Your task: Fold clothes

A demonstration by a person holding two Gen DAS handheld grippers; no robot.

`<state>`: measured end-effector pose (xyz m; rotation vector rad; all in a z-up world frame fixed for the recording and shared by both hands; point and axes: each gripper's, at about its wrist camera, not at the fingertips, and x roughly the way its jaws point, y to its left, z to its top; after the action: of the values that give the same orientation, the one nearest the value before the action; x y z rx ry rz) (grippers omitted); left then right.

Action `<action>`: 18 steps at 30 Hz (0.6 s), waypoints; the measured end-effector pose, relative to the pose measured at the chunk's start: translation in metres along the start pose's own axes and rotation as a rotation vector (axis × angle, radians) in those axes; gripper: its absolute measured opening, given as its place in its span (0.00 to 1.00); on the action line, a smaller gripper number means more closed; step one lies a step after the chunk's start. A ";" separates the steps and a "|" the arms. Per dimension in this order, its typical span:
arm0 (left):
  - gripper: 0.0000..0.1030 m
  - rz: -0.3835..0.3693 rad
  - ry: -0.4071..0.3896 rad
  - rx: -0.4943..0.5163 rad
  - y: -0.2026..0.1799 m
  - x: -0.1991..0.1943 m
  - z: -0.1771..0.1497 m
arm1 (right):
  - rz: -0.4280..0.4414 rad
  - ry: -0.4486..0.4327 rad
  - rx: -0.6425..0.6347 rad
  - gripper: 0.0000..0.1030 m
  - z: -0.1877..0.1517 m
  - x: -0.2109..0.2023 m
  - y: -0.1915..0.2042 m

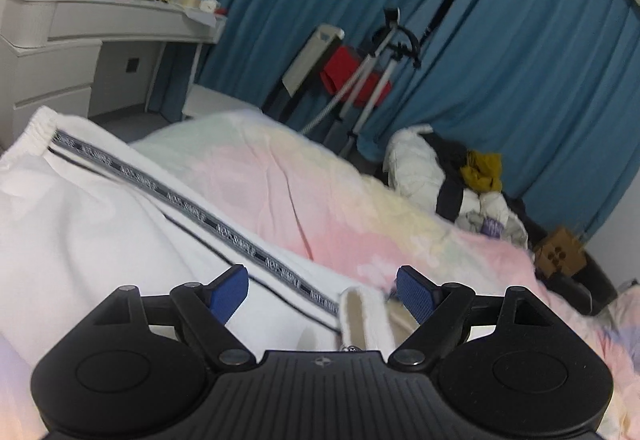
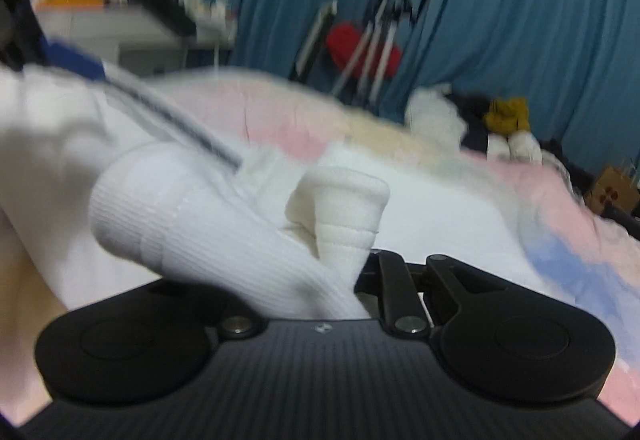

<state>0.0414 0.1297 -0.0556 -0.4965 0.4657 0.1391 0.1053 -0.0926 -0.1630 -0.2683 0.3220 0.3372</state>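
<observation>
Your left tongs (image 1: 322, 290) are spread wide above the white trousers (image 1: 100, 208), which lie on the bed (image 1: 320, 200) at near left, striped side seam running far-left to near. Your right tongs (image 2: 360, 272) are pinching a ribbed white cuff (image 2: 224, 232) of the trousers, bunched just ahead.

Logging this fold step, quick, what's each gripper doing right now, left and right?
Left gripper: open, over the white garment, gripping nothing.
Right gripper: shut on the garment's ribbed white cuff; view blurred.
</observation>
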 end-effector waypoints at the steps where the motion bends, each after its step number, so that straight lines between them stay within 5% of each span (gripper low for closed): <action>1: 0.81 0.000 -0.016 -0.002 0.000 -0.002 0.001 | 0.014 -0.026 0.022 0.15 0.003 -0.002 0.000; 7: 0.81 0.038 -0.019 0.029 -0.004 0.004 0.002 | 0.101 0.105 0.107 0.15 -0.016 0.033 0.002; 12: 0.81 0.043 -0.010 0.056 -0.009 0.008 0.000 | 0.122 0.113 0.167 0.17 -0.014 0.032 -0.004; 18: 0.81 0.021 0.015 0.113 -0.012 0.009 -0.001 | 0.163 0.145 0.240 0.39 -0.007 0.023 -0.009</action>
<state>0.0519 0.1185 -0.0558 -0.3825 0.4905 0.1288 0.1271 -0.0970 -0.1753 -0.0305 0.5250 0.4370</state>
